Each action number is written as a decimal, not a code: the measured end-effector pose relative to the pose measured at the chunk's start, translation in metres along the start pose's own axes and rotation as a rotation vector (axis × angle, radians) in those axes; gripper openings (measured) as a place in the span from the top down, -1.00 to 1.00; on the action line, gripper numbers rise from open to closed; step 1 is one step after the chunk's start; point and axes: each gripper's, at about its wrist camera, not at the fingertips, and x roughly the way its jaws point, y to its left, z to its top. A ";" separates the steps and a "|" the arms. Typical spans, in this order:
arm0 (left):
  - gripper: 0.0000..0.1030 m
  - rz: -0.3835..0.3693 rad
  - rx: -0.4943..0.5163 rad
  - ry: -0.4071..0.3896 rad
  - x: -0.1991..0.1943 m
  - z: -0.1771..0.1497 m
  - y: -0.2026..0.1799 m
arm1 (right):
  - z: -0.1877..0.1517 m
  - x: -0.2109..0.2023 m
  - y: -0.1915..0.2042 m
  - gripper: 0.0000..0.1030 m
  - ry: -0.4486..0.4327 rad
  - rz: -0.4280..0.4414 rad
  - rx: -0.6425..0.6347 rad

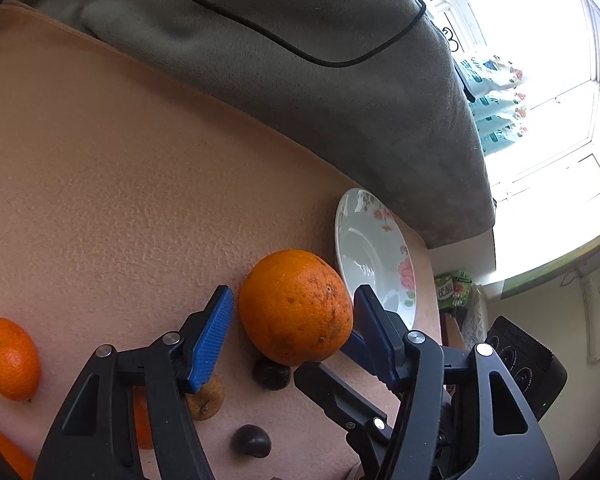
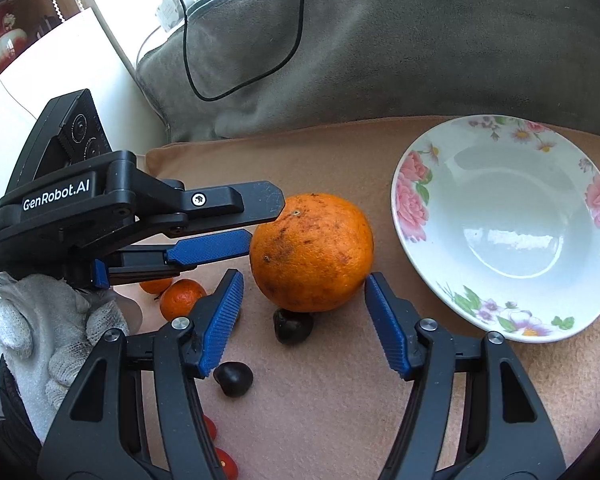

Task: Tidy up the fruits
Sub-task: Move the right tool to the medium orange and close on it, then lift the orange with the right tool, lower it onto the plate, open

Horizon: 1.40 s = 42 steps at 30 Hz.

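Right wrist view shows me the big orange (image 2: 311,252) on the tan cloth (image 2: 340,380) beside the flowered bowl (image 2: 416,200), both my left gripper (image 2: 260,220) and right gripper (image 2: 304,320) straddling it, pads seemingly not yet pressing.

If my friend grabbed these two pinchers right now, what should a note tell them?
Left gripper: open, fingers either side of the big orange, not clamped yet.
Right gripper: open, straddling the same orange.
Plate: empty, beside the orange on the tan cloth.
Done: nothing is on the plate.
Left: probably grip the orange and plate it, then the small oranges, dark fruits and red ones.
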 end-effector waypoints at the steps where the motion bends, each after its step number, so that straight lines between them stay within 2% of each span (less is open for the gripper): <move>1: -0.16 0.000 0.005 0.003 0.001 0.000 0.000 | 0.001 0.001 -0.001 -0.28 0.001 -0.002 0.001; 4: -0.04 -0.001 0.003 0.022 0.006 0.001 0.002 | 0.001 0.004 -0.003 -0.21 0.008 -0.007 0.007; 8: 0.04 -0.001 0.001 0.018 0.007 0.001 0.005 | 0.001 0.005 -0.005 -0.20 0.007 0.001 0.013; 18: 0.06 0.035 0.065 -0.015 -0.001 -0.006 -0.005 | -0.001 0.000 0.002 -0.17 -0.009 -0.010 -0.008; 30: 0.06 0.022 0.121 -0.052 -0.011 -0.008 -0.034 | 0.001 -0.027 0.006 -0.17 -0.070 -0.013 -0.011; 42: 0.06 -0.015 0.159 -0.001 0.021 -0.009 -0.070 | 0.001 -0.057 -0.028 -0.17 -0.100 -0.066 0.047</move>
